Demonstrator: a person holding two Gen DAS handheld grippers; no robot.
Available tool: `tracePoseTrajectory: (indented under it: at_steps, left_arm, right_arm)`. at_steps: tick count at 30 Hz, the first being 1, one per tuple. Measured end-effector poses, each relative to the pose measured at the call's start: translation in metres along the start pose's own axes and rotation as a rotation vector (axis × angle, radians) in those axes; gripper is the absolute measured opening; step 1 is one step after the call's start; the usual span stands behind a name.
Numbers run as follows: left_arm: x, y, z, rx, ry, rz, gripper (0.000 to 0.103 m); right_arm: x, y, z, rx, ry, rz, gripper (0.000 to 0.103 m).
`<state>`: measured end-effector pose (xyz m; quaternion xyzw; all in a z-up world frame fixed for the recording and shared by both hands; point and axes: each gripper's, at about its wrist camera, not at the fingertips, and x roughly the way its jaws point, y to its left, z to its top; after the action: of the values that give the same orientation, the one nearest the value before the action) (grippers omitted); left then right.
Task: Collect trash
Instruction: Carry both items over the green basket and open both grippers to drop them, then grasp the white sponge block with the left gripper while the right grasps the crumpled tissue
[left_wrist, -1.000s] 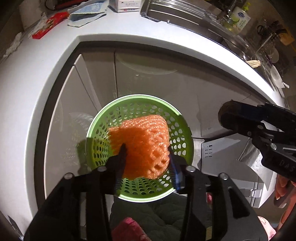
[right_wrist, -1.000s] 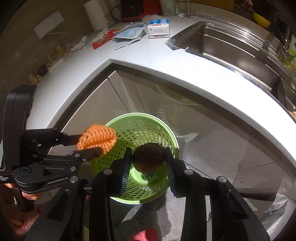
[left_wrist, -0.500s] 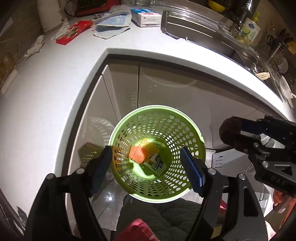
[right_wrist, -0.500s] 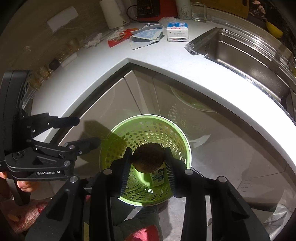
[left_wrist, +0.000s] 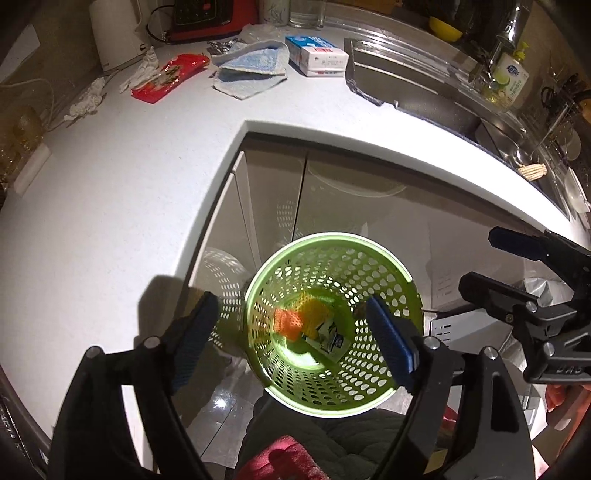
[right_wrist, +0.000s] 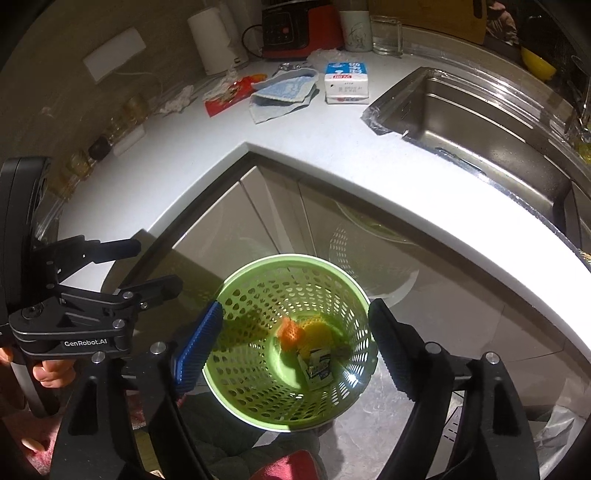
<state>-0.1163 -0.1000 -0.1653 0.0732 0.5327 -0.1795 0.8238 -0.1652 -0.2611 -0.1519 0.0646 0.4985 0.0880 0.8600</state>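
Since a second ago both loads have dropped: the orange foam net and the dark round lump now lie in the green basket, below and between the fingers. Left gripper and right gripper hang spread and empty, pointing down. Next, lift clear before reaching for the red wrapper far ahead of the fingertips

counter: white worktop wrapping an inside corner, brightly lit, hard shadows.
cabinets: glossy pale doors below the counter edge, reflecting light.
sink: stainless basin set in the right run, tap behind it.
wall: brownish tiled backsplash with a white socket plate.
floor: shiny grey tile.
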Motion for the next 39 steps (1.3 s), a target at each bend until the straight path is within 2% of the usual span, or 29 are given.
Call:
tracePoseTrajectory:
  at_steps: [8,15,21,23,28,33,39]
  left_arm:
    - [-0.005,0.038,0.025,-0.063,-0.042,0.006,0.081]
    - [-0.01,0.092,0.044,-0.138,-0.081,0.052,0.081]
    - [-0.016,0.162,0.058,-0.24,-0.123,0.125,0.081]
    - [-0.02,0.188,0.064,-0.258,-0.147,0.176,0.081]
    - [-0.024,0.252,0.086,-0.216,-0.21,0.31,0.081]
    - [-0.024,0.331,0.111,-0.197,-0.241,0.308,0.081]
    - [-0.006,0.399,0.129,-0.184,-0.203,0.289,0.081]
  right_arm:
    - [0.003,0.003,0.023,0.012,-0.029,-0.029,0.085]
    - [0.015,0.014,0.05,0.01,-0.044,-0.03,0.085]
    - [0.028,0.032,0.085,-0.005,-0.062,-0.011,0.085]
    - [0.033,0.043,0.101,-0.026,-0.071,-0.001,0.088]
    - [0.048,0.078,0.142,-0.103,-0.086,0.024,0.09]
    - [0.075,0.115,0.185,-0.171,-0.067,0.065,0.09]
    - [0.116,0.167,0.238,-0.236,-0.039,0.121,0.09]
